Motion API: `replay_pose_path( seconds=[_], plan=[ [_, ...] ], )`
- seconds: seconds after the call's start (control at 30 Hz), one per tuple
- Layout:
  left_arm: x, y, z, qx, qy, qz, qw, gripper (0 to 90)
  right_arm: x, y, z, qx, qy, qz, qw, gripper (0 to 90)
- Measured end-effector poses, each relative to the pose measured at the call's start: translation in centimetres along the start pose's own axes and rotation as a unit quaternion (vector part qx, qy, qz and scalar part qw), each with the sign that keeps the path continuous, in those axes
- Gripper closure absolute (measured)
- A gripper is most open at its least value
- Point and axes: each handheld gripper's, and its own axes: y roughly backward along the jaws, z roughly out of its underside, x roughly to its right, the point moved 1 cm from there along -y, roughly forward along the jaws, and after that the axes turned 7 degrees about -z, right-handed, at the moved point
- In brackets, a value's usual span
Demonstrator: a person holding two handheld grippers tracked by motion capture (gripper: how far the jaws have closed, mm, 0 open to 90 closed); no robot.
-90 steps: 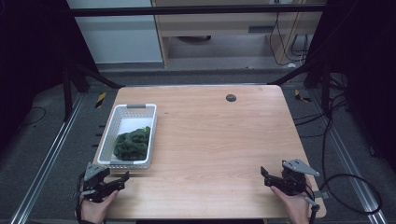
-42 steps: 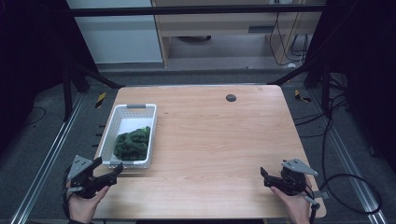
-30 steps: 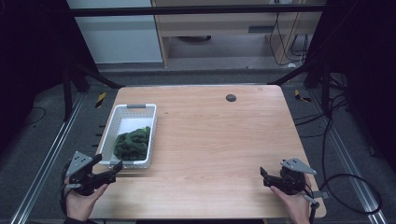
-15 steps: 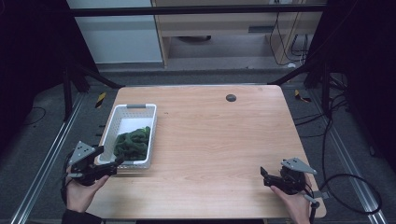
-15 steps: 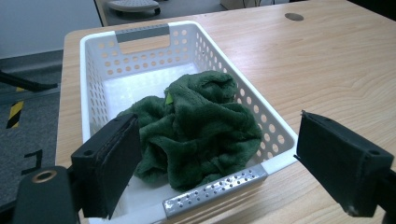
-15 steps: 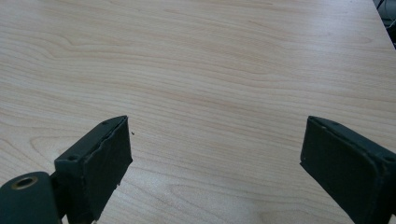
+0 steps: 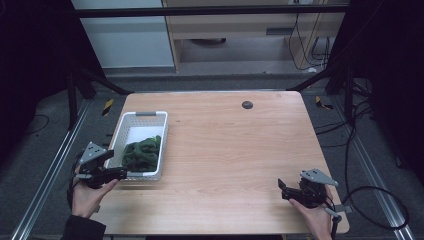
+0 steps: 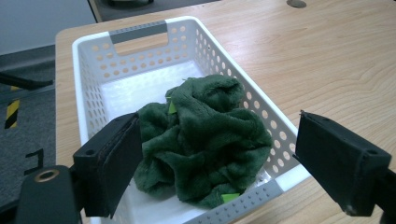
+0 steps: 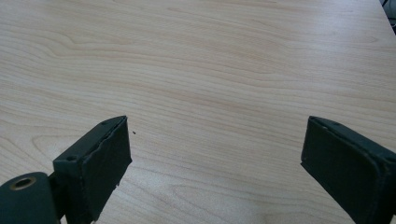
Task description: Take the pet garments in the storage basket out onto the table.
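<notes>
- Green cloth (image 8: 201,135): one, crumpled in a heap, lying in the near half of the white basket (image 7: 146,116).
- White basket: one, perforated walls, grey handle at the far end, standing on the left side of the wooden table (image 7: 240,150).
- Grippers: two. Left gripper (image 7: 118,172) at the basket's near-left corner, jaws wide apart, one to each side of the cloth in the left gripper view, touching nothing.
- Right gripper (image 7: 283,189) at the table's near-right corner, jaws spread over bare wood.
- Dark round disc (image 7: 247,104): one, at the table's far edge.
- Change: three seconds ago the left gripper sat nearer, below the basket's near end; it swung out left, then came in toward the basket. Right gripper unmoved.
</notes>
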Motion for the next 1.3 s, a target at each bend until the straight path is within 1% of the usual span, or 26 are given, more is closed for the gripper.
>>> replay_pose_path(
  seconds=[0.13, 0.33, 0.5, 0.57, 0.63, 0.7, 0.73, 0.77, 0.97, 1.2, 1.23, 1.3],
  plan=[
    [0.0, -0.8, -0.3, -0.013, -0.01, 0.0, 0.9999, 14.0, 0.0, 0.0, 0.0, -0.001, -0.001, -0.001, 1.0, 8.0],
    [0.0, -1.8, -0.8, -0.03, -0.016, 0.0, 0.9994, 13.4, 0.0, -0.1, 0.0, -0.002, 0.0, -0.003, 1.0, 7.9],
    [0.0, -2.4, -1.4, -0.04, -0.016, 0.0, 0.9991, 12.9, 0.0, -0.2, 0.0, -0.005, -0.002, -0.006, 1.0, 7.7],
    [-0.1, -2.7, -1.6, -0.046, -0.015, 0.001, 0.9988, 12.7, 0.0, -0.2, 0.0, -0.007, -0.006, -0.008, 0.9999, 7.5],
    [-0.1, -3.1, -1.8, -0.054, -0.017, -0.001, 0.9984, 12.6, 0.0, -0.3, 0.0, -0.006, -0.003, -0.007, 1.0, 7.4],
    [-0.1, -3.4, -2.0, -0.056, -0.017, -0.002, 0.9983, 12.2, 0.0, -0.3, 0.0, -0.006, -0.003, -0.008, 0.9999, 7.2],
    [-0.2, -3.6, -2.1, -0.059, -0.019, -0.005, 0.9981, 12.2, 0.0, -0.3, -0.1, -0.006, -0.004, -0.008, 0.9999, 7.1],
    [-0.2, -3.9, -2.1, -0.062, -0.016, -0.003, 0.998, 12.1, 0.0, -0.3, -0.1, -0.005, -0.004, -0.009, 0.9999, 7.1],
    [-0.2, -5.1, -2.4, -0.085, -0.018, -0.003, 0.9962, 11.5, 0.0, -0.4, -0.1, -0.008, -0.004, -0.01, 0.9999, 6.7],
    [0.1, -6.0, -2.5, -0.101, -0.016, -0.005, 0.9947, 11.1, 0.1, -0.4, -0.1, -0.009, -0.004, -0.01, 0.9999, 6.4],
    [0.2, -6.3, -2.5, -0.107, -0.017, -0.004, 0.9941, 11.1, 0.1, -0.4, -0.1, -0.009, -0.004, -0.011, 0.9999, 6.3],
    [0.2, -6.5, -2.5, -0.109, -0.016, -0.004, 0.9939, 11.1, 0.1, -0.4, -0.1, -0.009, -0.005, -0.011, 0.9999, 6.3]
  ],
)
